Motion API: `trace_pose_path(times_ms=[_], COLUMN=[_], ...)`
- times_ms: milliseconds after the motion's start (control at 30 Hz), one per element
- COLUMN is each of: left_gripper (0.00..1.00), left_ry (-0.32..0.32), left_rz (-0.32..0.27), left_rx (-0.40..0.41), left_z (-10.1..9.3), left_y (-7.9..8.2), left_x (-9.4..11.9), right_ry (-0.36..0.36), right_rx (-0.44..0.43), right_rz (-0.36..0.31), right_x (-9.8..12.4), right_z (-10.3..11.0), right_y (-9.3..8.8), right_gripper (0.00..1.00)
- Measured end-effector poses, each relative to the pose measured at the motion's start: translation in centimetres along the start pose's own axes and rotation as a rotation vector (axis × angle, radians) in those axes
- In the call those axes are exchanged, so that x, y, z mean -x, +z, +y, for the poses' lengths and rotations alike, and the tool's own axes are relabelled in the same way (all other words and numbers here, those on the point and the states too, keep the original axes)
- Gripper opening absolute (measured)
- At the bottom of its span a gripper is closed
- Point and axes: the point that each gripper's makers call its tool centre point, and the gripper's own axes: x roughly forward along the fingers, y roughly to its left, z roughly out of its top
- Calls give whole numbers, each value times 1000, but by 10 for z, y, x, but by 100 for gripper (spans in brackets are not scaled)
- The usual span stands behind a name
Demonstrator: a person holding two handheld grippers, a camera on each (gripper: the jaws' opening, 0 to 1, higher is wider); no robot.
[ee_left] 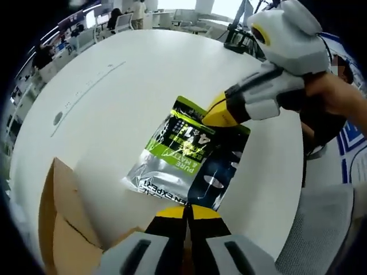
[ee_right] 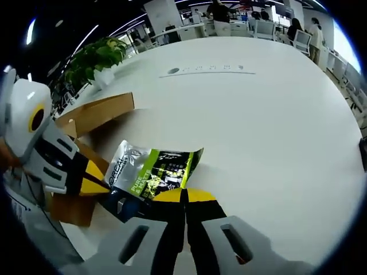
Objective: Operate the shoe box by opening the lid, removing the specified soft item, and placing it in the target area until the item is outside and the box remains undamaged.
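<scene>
Left gripper view: both hand-held grippers (ee_left: 186,213) (ee_left: 215,114) pinch pouch (ee_left: 186,152) edges; table (ee_left: 114,103) open beyond.

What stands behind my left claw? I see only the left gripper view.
Observer: The box, open, stands right behind the left claw.
Operator: And beyond the box?
Observer: A plant, at the edge of the table.
Operator: Does the right claw hold well?
Observer: From its own view the right claw has its jaws shut on the edge of the pouch.
</scene>
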Motion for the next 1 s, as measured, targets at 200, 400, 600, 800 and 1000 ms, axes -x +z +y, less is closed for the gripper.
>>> trace_pose_path(times_ms=[200, 400, 600, 800, 1000], left_gripper=[1, 1, 2, 3, 6], left_ry=[42, 94, 114, 137, 154], left_rz=[37, 85, 82, 77, 78], left_rx=[-111, -255, -285, -312, -338], left_z=[3, 2, 4, 5, 3], left_y=[-5, -13, -12, -12, -13], left_x=[-6, -12, -11, -10, -9], right_ry=[0, 6, 4, -9, -23], right_rx=[-17, -19, -22, 6, 40], right_rz=[-5, 7, 2, -5, -11], right_x=[-4, -10, -12, -16, -18], right_z=[1, 4, 2, 0, -2], right_y=[-3, -11, -11, -11, -10], right_gripper=[0, 0, 0, 0, 1])
